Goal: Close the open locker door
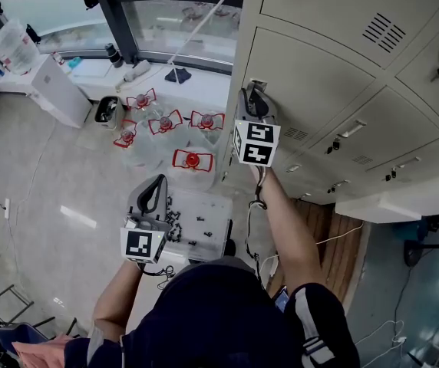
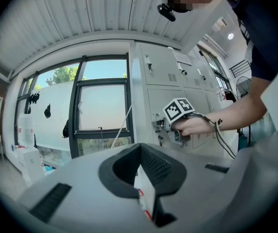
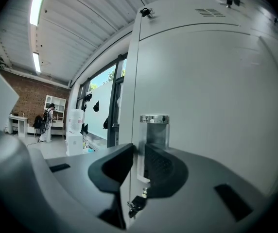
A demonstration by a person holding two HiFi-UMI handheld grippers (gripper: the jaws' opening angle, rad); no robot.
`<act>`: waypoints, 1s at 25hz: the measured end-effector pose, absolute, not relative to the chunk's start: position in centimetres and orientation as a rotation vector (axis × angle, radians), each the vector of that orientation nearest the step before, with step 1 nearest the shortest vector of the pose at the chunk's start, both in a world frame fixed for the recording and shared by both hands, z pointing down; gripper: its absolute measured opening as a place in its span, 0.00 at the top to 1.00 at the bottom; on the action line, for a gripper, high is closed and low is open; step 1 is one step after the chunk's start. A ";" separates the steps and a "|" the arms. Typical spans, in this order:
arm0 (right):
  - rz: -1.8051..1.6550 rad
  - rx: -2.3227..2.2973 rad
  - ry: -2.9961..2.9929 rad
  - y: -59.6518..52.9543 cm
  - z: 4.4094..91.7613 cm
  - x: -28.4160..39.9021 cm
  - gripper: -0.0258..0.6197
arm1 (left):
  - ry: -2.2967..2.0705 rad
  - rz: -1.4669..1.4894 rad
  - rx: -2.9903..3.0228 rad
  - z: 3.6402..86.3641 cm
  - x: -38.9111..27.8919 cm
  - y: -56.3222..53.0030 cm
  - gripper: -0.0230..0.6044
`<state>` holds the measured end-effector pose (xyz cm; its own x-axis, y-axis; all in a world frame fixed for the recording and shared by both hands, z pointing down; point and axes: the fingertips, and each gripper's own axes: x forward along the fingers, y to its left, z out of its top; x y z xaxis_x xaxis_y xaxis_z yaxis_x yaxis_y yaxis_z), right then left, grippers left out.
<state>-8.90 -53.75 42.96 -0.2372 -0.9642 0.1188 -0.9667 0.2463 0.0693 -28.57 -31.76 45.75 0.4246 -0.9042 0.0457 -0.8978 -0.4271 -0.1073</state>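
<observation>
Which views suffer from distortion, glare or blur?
Head view: sharp, evenly lit, daylight sheen on the floor. Left gripper view: heavy fisheye, dark corners, bright window. Right gripper view: fisheye bows the locker door, ceiling light blown out.

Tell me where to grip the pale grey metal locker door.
Pinch the locker door by its thin free edge beside the chrome-topped latch, coming level from the front: that edge fits between jaws, as the right gripper shut on it shows.
</observation>
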 end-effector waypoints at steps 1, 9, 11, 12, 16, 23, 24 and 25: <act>0.032 1.846 -2.374 -53.7 43.0 -8.9 0.85 | 1.644 -0.143 -2.596 45.7 -28.5 -31.8 0.96; 0.045 1.828 -2.418 -53.7 43.0 -8.8 0.86 | 1.660 -0.113 -2.596 45.4 -28.4 -32.1 0.96; 0.049 1.831 -2.425 -53.7 43.0 -8.8 0.86 | 1.656 -0.116 -2.596 45.5 -28.4 -32.1 0.96; 0.052 1.833 -2.429 -53.7 43.0 -8.8 0.86 | 1.653 -0.124 -2.592 45.6 -28.4 -32.1 0.96; 0.066 1.852 -2.437 -53.7 43.0 -8.7 0.86 | 1.652 -0.146 -2.582 45.6 -28.6 -32.1 0.96; 0.101 1.873 -2.480 -53.6 43.1 -8.5 0.87 | 1.656 -0.150 -2.584 45.7 -28.9 -32.3 0.96; 0.091 1.876 -2.470 -53.6 43.1 -8.5 0.87 | 1.660 -0.142 -2.585 45.7 -28.9 -32.3 0.96; 0.076 1.879 -2.452 -53.6 43.1 -8.5 0.87 | 1.663 -0.134 -2.585 45.6 -28.9 -32.3 0.96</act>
